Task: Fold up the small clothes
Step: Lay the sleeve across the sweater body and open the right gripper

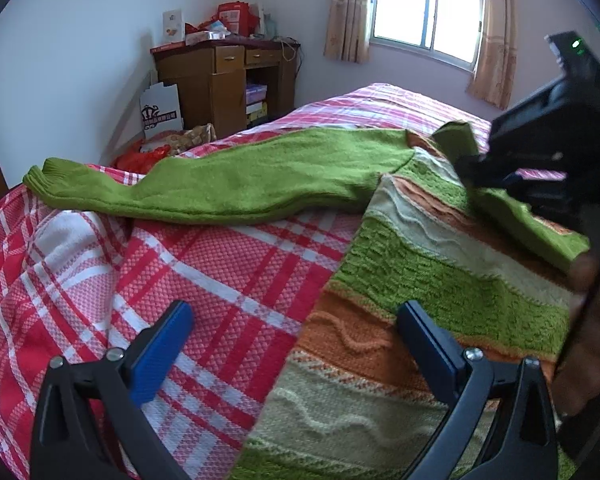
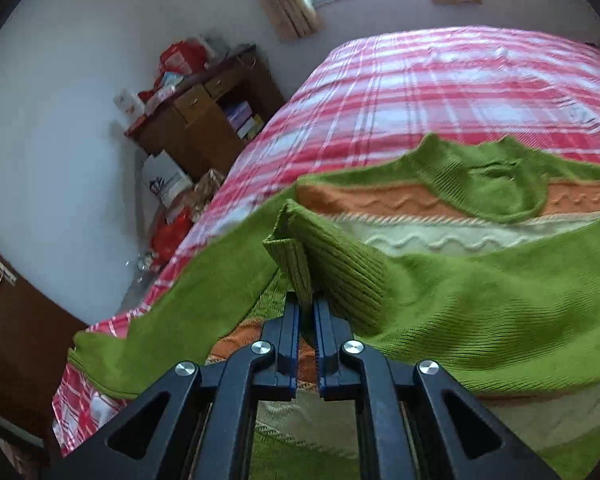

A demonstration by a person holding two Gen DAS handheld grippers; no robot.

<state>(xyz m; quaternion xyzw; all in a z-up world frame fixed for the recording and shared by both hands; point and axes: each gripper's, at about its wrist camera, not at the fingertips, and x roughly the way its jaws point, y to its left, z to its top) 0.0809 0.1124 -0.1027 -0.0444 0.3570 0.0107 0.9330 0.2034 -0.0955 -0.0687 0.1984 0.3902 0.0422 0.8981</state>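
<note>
A small knit sweater [image 1: 412, 280] with green, orange and cream stripes lies on the red plaid bedspread [image 1: 204, 264]. Its left green sleeve [image 1: 228, 184] stretches out flat to the left. My left gripper [image 1: 296, 320] is open and empty, low over the sweater's left edge. My right gripper [image 2: 307, 304] is shut on the ribbed cuff [image 2: 300, 256] of the other green sleeve and holds it over the sweater's body [image 2: 440, 236]. The right gripper also shows in the left wrist view [image 1: 476, 168], with the sleeve [image 1: 532, 220] draped from it.
The bed [image 2: 460, 80] runs toward a window with curtains [image 1: 428, 8]. A cluttered wooden desk [image 1: 224, 76] stands by the wall left of the bed, with a white bag [image 1: 160, 110] and red bags [image 1: 140, 160] on the floor beside it.
</note>
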